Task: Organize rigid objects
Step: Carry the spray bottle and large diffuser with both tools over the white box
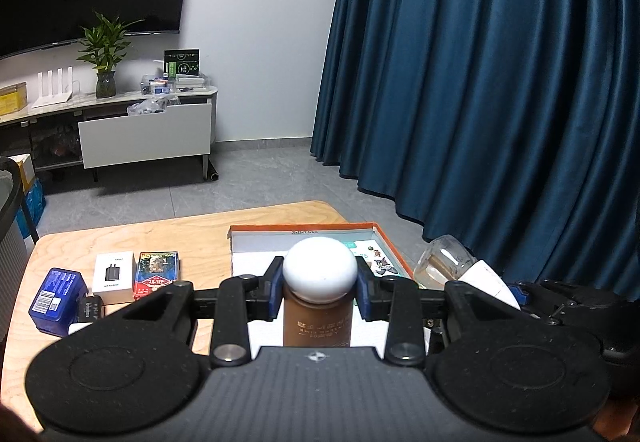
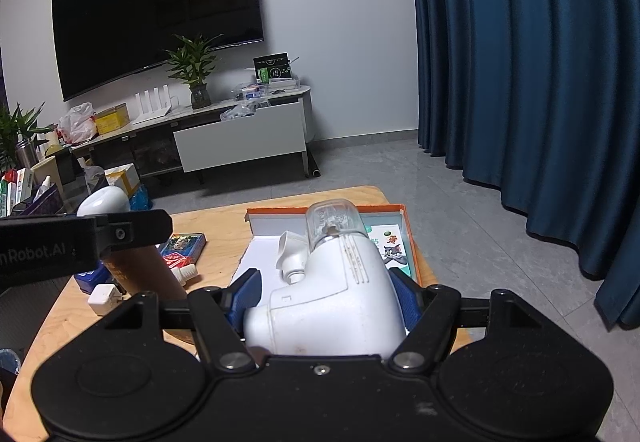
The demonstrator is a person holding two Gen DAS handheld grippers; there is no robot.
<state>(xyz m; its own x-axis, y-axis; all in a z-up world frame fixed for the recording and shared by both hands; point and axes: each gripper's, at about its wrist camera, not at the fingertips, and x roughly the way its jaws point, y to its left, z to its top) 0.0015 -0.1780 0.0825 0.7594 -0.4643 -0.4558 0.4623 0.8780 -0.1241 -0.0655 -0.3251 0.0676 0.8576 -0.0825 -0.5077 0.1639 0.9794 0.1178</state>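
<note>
Already both tools are loaded: the left gripper (image 1: 318, 292) pinches a brown bottle (image 1: 317, 326) upright under its white cap, and the right gripper (image 2: 322, 302) clamps a white handheld device (image 2: 332, 298), clear nozzle pointing up-frame. Directly ahead of both, in mid-frame, lies the orange-rimmed box (image 2: 396, 208), holding only a cartoon card (image 2: 394, 246).

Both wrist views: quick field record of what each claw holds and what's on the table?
left claw: shut on brown bottle, white round cap
right claw: shut on white device, clear dome at tip
table: light wood
orange-rimmed box: open, ahead of both claws
left side of table: blue box, white charger box, red card pack
</note>
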